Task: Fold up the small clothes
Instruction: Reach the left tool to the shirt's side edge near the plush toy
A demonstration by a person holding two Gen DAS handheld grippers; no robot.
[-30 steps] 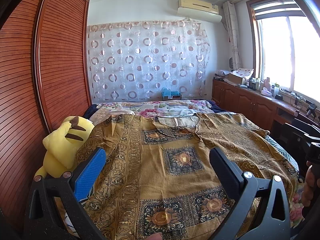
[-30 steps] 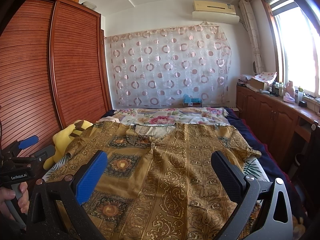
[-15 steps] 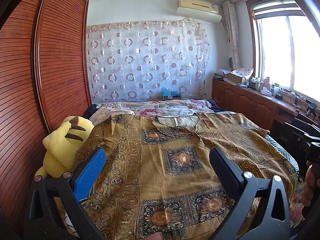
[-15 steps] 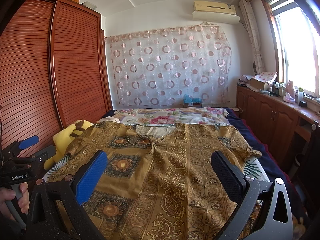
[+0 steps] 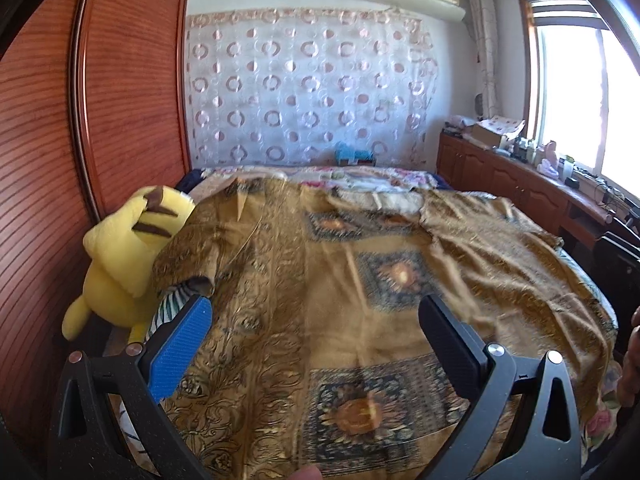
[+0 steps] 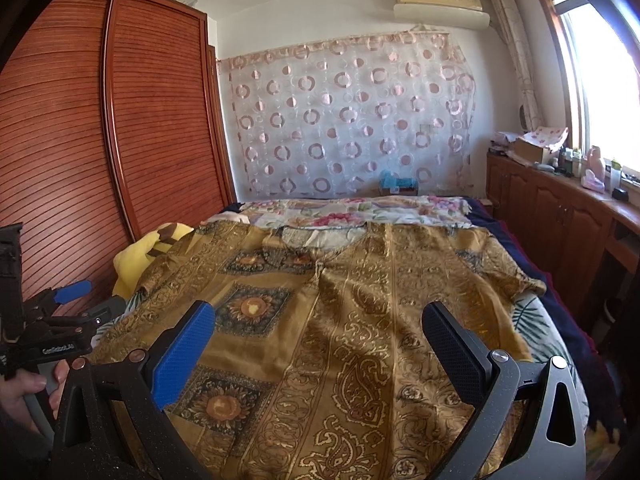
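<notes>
A golden-brown patterned garment lies spread flat on the bed, neckline at the far end; it also shows in the right wrist view. My left gripper is open and empty above the garment's left half, near its left sleeve. My right gripper is open and empty above the garment's near middle. The left gripper also appears at the left edge of the right wrist view, held in a hand.
A yellow plush toy sits at the bed's left edge against the wooden wardrobe. A floral bedsheet lies beyond the garment. Wooden cabinets run along the right wall under the window.
My left gripper has swung left and slightly forward, toward the left sleeve and plush toy; its view is motion-blurred. My right gripper has barely moved.
</notes>
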